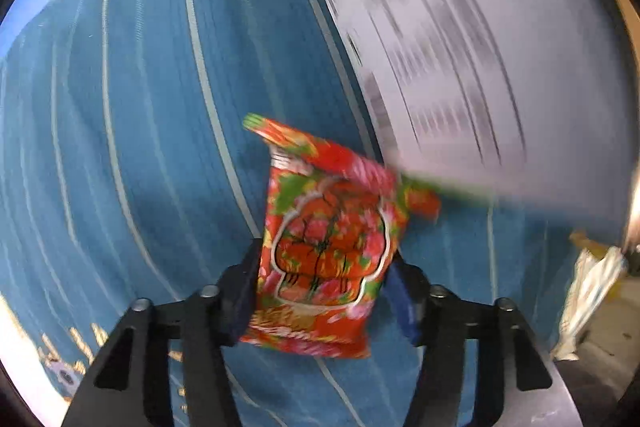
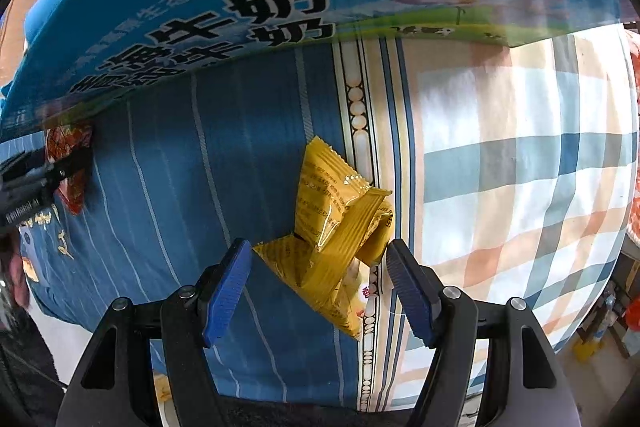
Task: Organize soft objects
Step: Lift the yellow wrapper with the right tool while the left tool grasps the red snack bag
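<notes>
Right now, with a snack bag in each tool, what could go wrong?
1. The left tool grips only the red bag's lower part; it could slip out on a fast move.
2. The yellow bags sit between the open right tool, not clamped; closing might catch just one.

Left gripper (image 1: 324,267): jaws closed in on red snack packet (image 1: 326,247), blue pads pressing both its sides, packet held up off bedsheet. Right gripper (image 2: 318,259): jaws spread wide, blue pads (image 2: 226,285) flanking yellow packets (image 2: 336,227), not touching. Left gripper also visible at far left of right view.
</notes>
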`<state>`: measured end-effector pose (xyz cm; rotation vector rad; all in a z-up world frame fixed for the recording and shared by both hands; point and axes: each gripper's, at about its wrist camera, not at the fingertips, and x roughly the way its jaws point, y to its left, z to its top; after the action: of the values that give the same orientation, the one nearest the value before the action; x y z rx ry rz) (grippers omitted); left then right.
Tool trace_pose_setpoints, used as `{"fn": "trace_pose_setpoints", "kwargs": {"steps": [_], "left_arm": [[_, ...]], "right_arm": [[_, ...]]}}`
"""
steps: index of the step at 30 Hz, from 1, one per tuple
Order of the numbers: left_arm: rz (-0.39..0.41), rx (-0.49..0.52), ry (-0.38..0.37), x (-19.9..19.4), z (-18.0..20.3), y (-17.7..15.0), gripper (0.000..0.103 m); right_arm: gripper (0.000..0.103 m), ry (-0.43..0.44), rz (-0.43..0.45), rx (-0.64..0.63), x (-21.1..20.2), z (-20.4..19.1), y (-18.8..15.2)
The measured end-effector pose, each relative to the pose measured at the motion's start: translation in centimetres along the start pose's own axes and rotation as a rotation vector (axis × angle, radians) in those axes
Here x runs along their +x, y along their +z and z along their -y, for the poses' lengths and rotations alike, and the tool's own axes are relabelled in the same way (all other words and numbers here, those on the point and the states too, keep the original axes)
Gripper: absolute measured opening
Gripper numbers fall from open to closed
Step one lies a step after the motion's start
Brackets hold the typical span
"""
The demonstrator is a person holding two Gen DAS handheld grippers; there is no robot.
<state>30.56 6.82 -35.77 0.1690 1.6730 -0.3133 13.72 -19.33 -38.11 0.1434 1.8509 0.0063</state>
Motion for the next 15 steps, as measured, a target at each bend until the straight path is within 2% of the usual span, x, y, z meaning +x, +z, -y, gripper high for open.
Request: {"fn": "trace_pose_setpoints", "kwargs": {"steps": [3,5,6,9,11,15], "left_arm": [[0.003,-0.006,0.061,0.2,1.6,-2.3,0.046],[-0.009,-0.076,0.073,0.5,2.4,-4.0,0.046],[-0.013,-0.128,0.071,0.5,2.6,-4.8,0.046],[-0.036,-0.233,0.014,1.1,3.9,-7.5,0.046],[-0.03,-0.256,0.032,1.5,5.4,-8.8,0.045],[-0.039,-0.292,0.001,2.3,7.6,-10.5,0.045]], "right_arm": [[0.071,0.012,0.013,0.021,-0.1,0.2,-0.2],[0.062,0.03,0.023,0.047,0.0,0.7,-0.3],[0.051,0.026,0.023,0.051,0.1,0.9,-0.4],[0.041,0.053,-0.003,0.04,0.6,1.2,-0.8],[0.04,0.033,-0.015,0.002,0.9,1.0,-1.4],[0.035,-0.024,-0.037,-0.093,0.9,0.7,-3.4]]}}
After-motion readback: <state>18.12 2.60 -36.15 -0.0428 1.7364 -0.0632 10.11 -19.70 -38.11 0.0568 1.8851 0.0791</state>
